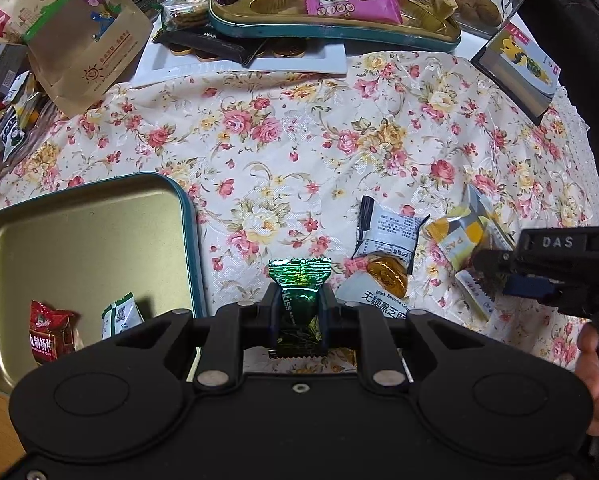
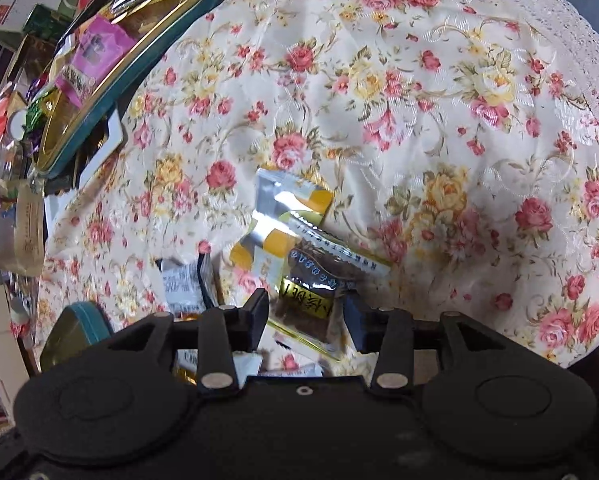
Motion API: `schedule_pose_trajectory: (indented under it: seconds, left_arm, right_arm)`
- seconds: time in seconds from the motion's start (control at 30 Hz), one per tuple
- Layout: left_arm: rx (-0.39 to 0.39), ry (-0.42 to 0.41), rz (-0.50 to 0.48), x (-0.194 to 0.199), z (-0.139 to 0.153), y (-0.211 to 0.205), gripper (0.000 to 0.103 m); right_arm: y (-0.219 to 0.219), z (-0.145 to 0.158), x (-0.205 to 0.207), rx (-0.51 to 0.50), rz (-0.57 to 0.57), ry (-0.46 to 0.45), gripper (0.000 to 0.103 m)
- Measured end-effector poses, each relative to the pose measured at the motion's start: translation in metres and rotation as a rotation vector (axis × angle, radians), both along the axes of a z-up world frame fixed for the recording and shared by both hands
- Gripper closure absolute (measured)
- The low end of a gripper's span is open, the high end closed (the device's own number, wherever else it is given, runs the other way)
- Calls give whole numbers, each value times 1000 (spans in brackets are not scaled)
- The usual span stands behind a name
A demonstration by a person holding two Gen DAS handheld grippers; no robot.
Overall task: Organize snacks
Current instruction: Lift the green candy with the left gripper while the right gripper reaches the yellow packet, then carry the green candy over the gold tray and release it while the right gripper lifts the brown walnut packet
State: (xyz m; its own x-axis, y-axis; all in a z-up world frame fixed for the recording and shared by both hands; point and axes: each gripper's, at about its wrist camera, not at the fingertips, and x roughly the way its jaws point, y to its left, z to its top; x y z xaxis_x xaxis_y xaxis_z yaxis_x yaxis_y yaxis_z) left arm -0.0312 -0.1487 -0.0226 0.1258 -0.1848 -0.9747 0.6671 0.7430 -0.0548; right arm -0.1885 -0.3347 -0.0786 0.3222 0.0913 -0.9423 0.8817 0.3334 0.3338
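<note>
Left wrist view, left to right: an open teal-rimmed tin tray (image 1: pixel 187 216) with a gold interior is seen at the near-left edge of the floral tablecloth (image 1: pixel 299 140). Two packets lie in its near part: a red snack packet (image 1: pixel 51 330) and a small white-and-green sachet (image 1: pixel 119 316), close together but apart.

The left gripper (image 1: pixel 299 308) is clamped on a green foil candy (image 1: pixel 299 304). The candy's long axis runs along the fingers, one crimped end pointing away from the camera and the other toward it. It is held just right of the tray's right rim, above the cloth.

Right of it, loose snacks are clustered near the cloth's near-right edge: a gold foil coin (image 1: pixel 387 274) resting on a white black-sesame cracker packet (image 1: pixel 379 300), a white-and-black packet (image 1: pixel 387 232) behind them, and yellow-and-silver packets (image 1: pixel 459 236) further right.

The right gripper (image 1: pixel 495 272) is seen at the far right, over those packets.

Right wrist view: the right gripper's (image 2: pixel 305 312) fingers are apart, straddling a clear packet with a yellow label (image 2: pixel 307 304) holding something brown. Contact cannot be told. The packet's long axis runs roughly along the fingers, tilted slightly. It overlaps the yellow-and-silver packets (image 2: pixel 275 224).

At the far edge, a second teal tin (image 1: pixel 331 28) piled with sweets is seen.
</note>
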Motion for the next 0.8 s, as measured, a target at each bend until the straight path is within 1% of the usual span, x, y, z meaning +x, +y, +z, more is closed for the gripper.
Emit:
schedule_pose_trajectory:
  seconds: [0.1,0.2,0.27,0.33,0.4,0.57,0.6,0.7,0.77,0.8]
  left_arm:
    - [-4,0,0,0,2,0,78]
    - [-10,-1,-1,0,3,2,78]
    - [-12,-3,0,0,4,3,78]
    - [-13,-2,4,1,5,4,78]
    - [-17,0,8,1,5,5,78]
    - [-18,-4,9,1,7,5,78]
    - [-18,-4,10,1,7,5,78]
    - [-18,-6,9,1,7,5,78]
    - [-18,-11,10,0,8,7,78]
    - [-18,-12,11,0,8,7,78]
  right_arm:
    - [0,-1,9,-77,9,-3,57]
    - [6,0,18,-176,66,9,57]
    - [10,-3,23,-217,100,24,57]
    - [14,-7,25,-245,125,36,57]
    - [17,-8,25,-283,144,27,56]
    - [24,-9,25,-339,176,18,56]
    - [26,-9,25,-350,185,15,55]
    - [30,-10,28,-370,215,-2,47]
    - [32,-11,26,-398,196,-1,49]
    - [32,-11,24,-406,171,-3,54]
